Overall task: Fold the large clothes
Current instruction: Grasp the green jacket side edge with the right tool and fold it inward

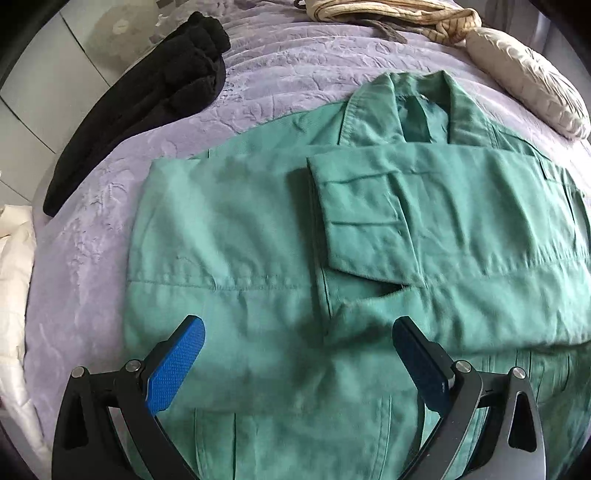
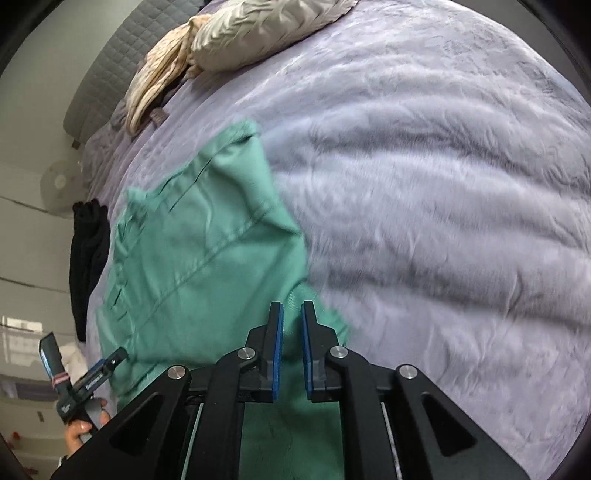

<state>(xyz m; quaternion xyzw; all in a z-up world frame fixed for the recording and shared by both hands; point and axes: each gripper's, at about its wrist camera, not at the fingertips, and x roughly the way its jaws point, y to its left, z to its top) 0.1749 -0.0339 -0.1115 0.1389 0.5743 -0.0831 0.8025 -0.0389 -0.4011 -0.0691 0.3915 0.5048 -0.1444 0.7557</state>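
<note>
A green jacket (image 1: 258,229) lies on the lilac bedspread (image 1: 295,74), collar at the far side, one sleeve folded across its front with the cuff (image 1: 362,221) near the middle. My left gripper (image 1: 299,332) is open and empty, hovering over the jacket's lower front. In the right wrist view the jacket (image 2: 199,258) fills the left half. My right gripper (image 2: 291,317) has its jaws nearly closed with a narrow gap, over the jacket's right edge; whether cloth is pinched cannot be told. The left gripper (image 2: 74,373) shows at the lower left in a hand.
A black garment (image 1: 155,99) lies at the bed's left edge. A beige padded garment (image 1: 528,77) and a cream striped cloth (image 1: 406,14) lie at the far side. A white quilt (image 1: 14,277) is at the left. Bare bedspread (image 2: 443,203) spreads right of the jacket.
</note>
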